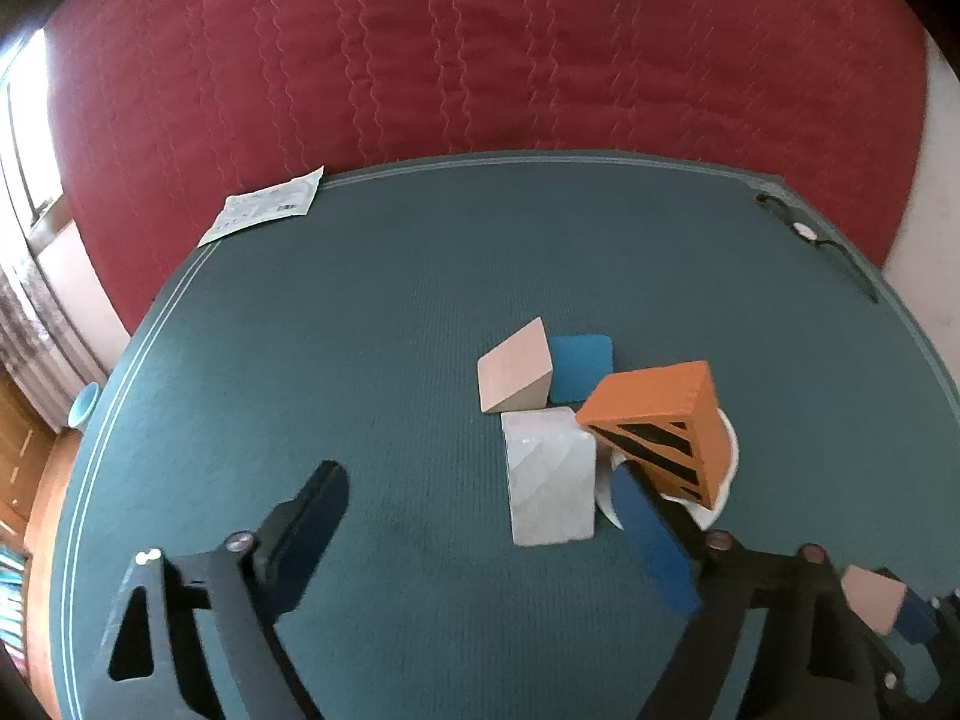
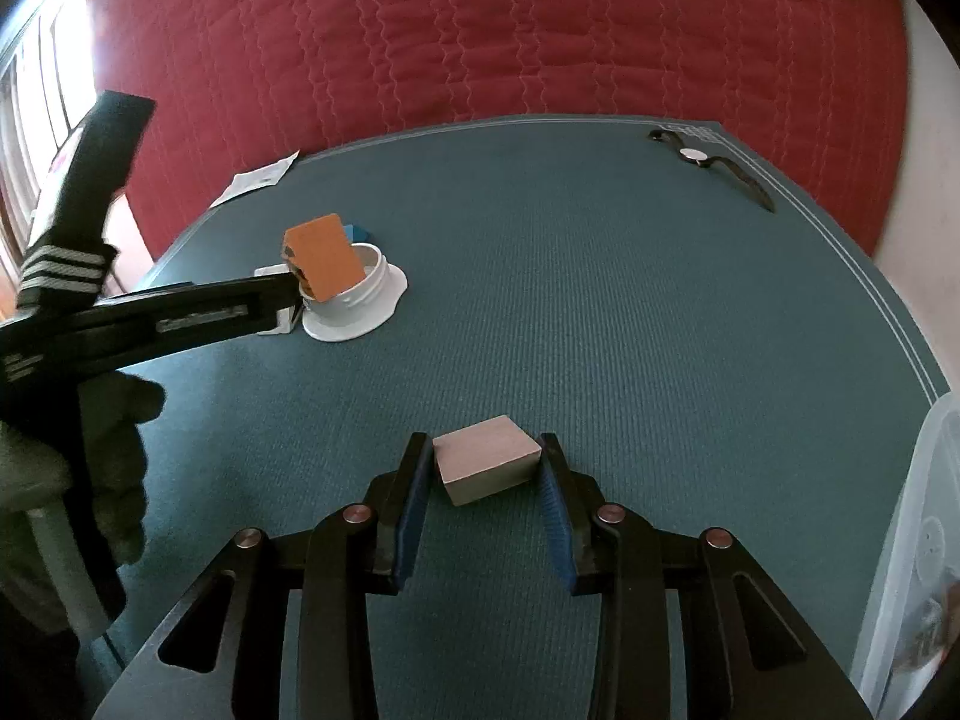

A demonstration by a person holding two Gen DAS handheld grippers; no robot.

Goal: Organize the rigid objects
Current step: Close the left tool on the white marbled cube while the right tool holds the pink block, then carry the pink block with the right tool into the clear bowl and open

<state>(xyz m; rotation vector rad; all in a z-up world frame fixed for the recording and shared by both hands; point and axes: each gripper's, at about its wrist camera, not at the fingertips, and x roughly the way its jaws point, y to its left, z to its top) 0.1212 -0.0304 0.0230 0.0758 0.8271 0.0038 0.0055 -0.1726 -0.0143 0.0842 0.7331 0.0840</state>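
A dark teal mat (image 1: 390,312) covers a table, with a quilted red bedspread (image 1: 480,48) filling the background beyond it. Seen from the left wrist camera, the left gripper (image 1: 480,486) has its two black fingers spread wide, one on either side of a small cluster of blocks, and nothing is pressed between them. The cluster sits near the middle of the mat: a pale wooden wedge (image 1: 513,369) leans against a flat blue block (image 1: 581,369), and just in front of them lies a whitish rectangular block (image 1: 549,477). To its right an orange block with black stripes (image 1: 657,420) stands tilted inside a white round lid (image 1: 720,492), close beside the blue-padded right finger (image 1: 654,540) of this gripper; whether the pad touches the block cannot be told. A folded paper leaflet (image 1: 264,207) lies at the far left edge of the mat, and a black wristwatch (image 1: 804,231) lies near the far right corner. From the right wrist camera, the right gripper (image 2: 487,468) holds a small tan wooden block (image 2: 487,465), its blue-lined fingers pinching the block from both sides just above the near part of the mat. A gloved hand (image 2: 78,462) grips the handle of the left gripper at the left of this view. A translucent plastic container (image 2: 912,540) sits at the right edge, off the mat.
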